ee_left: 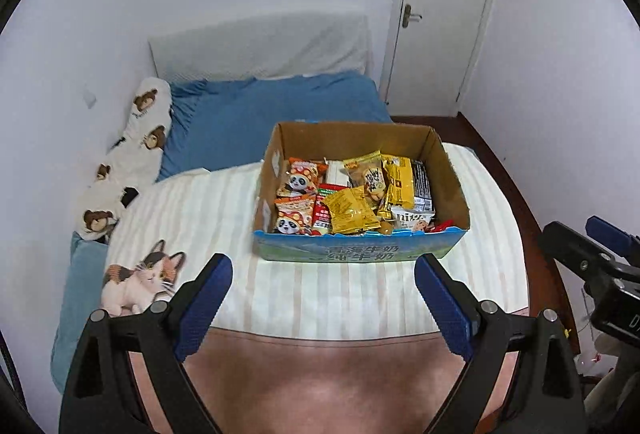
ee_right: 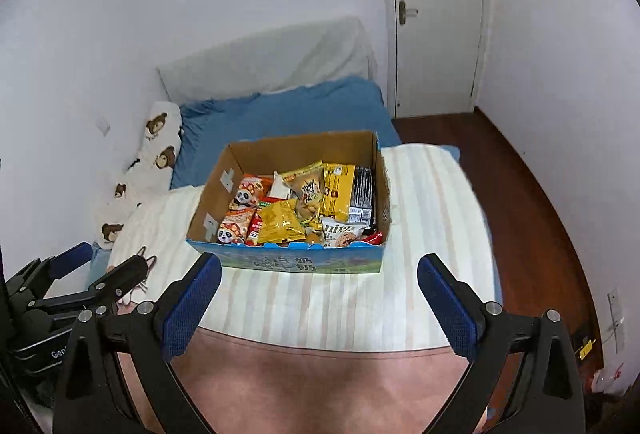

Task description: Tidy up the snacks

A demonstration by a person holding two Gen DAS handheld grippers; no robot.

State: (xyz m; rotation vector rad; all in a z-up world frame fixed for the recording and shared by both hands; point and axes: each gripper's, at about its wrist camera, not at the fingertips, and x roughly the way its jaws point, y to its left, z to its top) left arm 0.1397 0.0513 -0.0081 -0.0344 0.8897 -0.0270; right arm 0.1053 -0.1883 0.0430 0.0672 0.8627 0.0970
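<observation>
An open cardboard box (ee_left: 452,169) with a blue printed front stands on the striped blanket on the bed; it also shows in the right wrist view (ee_right: 208,205). Inside lie several snack packs: panda packs (ee_left: 298,181), a yellow pack (ee_left: 352,211), a black pack (ee_left: 422,181) and a cookie pack (ee_right: 340,232). My left gripper (ee_left: 323,268) is open and empty, hovering in front of the box. My right gripper (ee_right: 319,268) is open and empty, also just short of the box front. Each gripper shows at the edge of the other's view.
The striped blanket (ee_left: 200,218) has a cat print (ee_left: 140,278). A bear-print pillow (ee_left: 128,161) lies along the left wall. A blue sheet (ee_left: 260,113) and white headboard sit behind. A white door (ee_left: 444,5) and wooden floor (ee_right: 532,201) are to the right.
</observation>
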